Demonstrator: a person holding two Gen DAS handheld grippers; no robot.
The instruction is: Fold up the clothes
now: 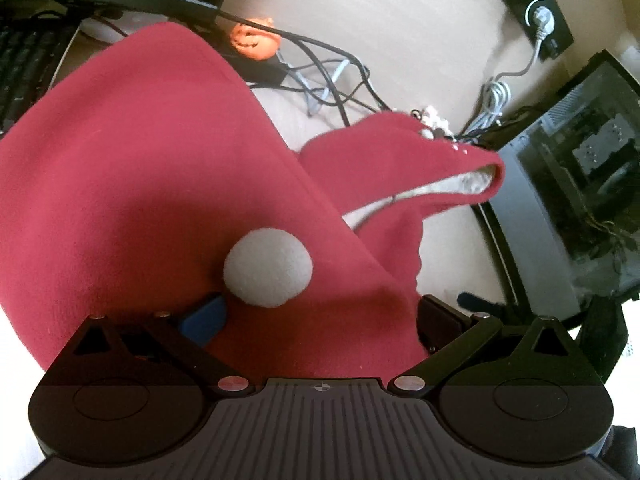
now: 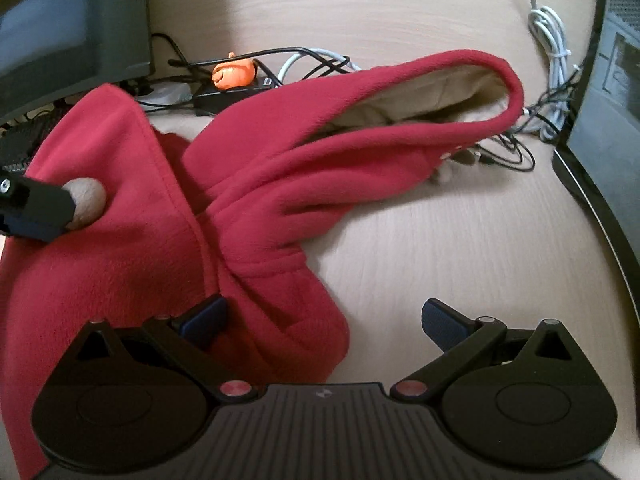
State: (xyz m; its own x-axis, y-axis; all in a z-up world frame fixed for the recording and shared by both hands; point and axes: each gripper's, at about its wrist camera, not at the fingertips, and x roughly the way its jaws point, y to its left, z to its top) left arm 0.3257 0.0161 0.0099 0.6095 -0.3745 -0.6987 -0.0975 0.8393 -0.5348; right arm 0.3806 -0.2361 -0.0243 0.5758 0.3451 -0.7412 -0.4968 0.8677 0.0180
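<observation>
On a pale wooden desk [image 2: 460, 240] lies a red fleece garment [image 1: 140, 168], a hooded piece with a cream lining, spread out in front of both tools. Look at the left gripper [image 1: 320, 312]: red cloth fills the whole gap between its fingers, draped over the front of the tool, and a white pompom [image 1: 268, 268] sits on the fleece just ahead of its blue-padded left finger. The fingers stand wide apart, and whether they grip any fabric I cannot tell. Over in the right wrist view, the right gripper [image 2: 320, 320] is spread wide too; its left finger touches the bunched hem of the garment, while its right finger hovers over bare desk, clear of the cloth. The hood [image 2: 420, 96] stretches away toward the far right, its opening gaping and showing the cream inside. At the left edge of that same view, the tip of the other tool pokes in beside the pompom. Behind the garment, a tangle of black and white cables [image 2: 312, 64] and a small orange pumpkin figure [image 2: 234, 72] sit near a monitor base.
</observation>
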